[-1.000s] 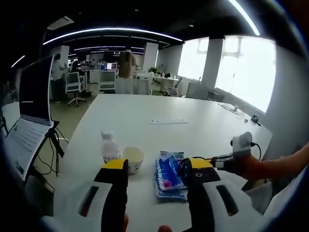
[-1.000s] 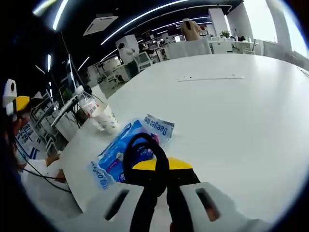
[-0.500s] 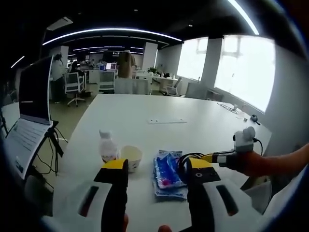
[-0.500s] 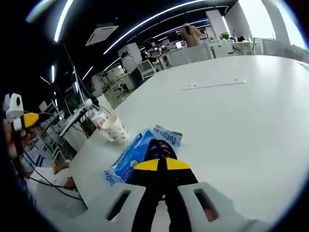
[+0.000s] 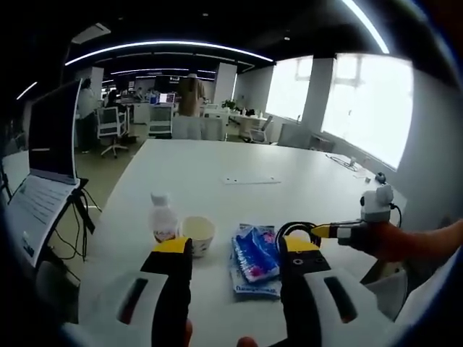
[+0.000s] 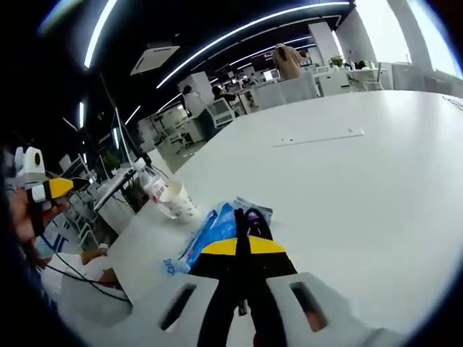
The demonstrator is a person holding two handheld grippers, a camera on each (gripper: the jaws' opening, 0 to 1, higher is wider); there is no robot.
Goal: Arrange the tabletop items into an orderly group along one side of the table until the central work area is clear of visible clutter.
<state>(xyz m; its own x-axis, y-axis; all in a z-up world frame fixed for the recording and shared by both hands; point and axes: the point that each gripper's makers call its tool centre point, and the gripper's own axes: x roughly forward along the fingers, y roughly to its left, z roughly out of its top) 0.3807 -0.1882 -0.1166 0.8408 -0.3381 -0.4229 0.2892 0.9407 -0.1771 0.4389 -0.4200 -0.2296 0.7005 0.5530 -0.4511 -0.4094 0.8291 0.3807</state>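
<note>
On the white table [image 5: 217, 163] a small clear bottle [image 5: 163, 217], a paper cup [image 5: 199, 236] and a blue-and-white packet [image 5: 255, 262] lie in a row near the front edge. My left gripper [image 5: 237, 246] hangs open just before them, holding nothing. From the right, my right gripper [image 5: 327, 231] holds a looped black cable [image 5: 293, 230] over the packet's right edge. In the right gripper view, my right gripper [image 6: 242, 243] is shut on the black cable [image 6: 253, 215], with the packet [image 6: 208, 233], cup [image 6: 178, 201] and bottle [image 6: 152, 183] beyond it. The left gripper [image 6: 51, 189] shows at the left.
An open laptop [image 5: 51, 144] stands on a raised stand left of the table, with cords hanging below. A thin white strip [image 5: 252, 181] lies mid-table. Office chairs, desks and standing people fill the far background; bright windows are at the right.
The right gripper has drawn a little to the right with the cable. The cable loop above its shut jaws looks much smaller than a second ago. Bottle, cup and packet have stayed put.
</note>
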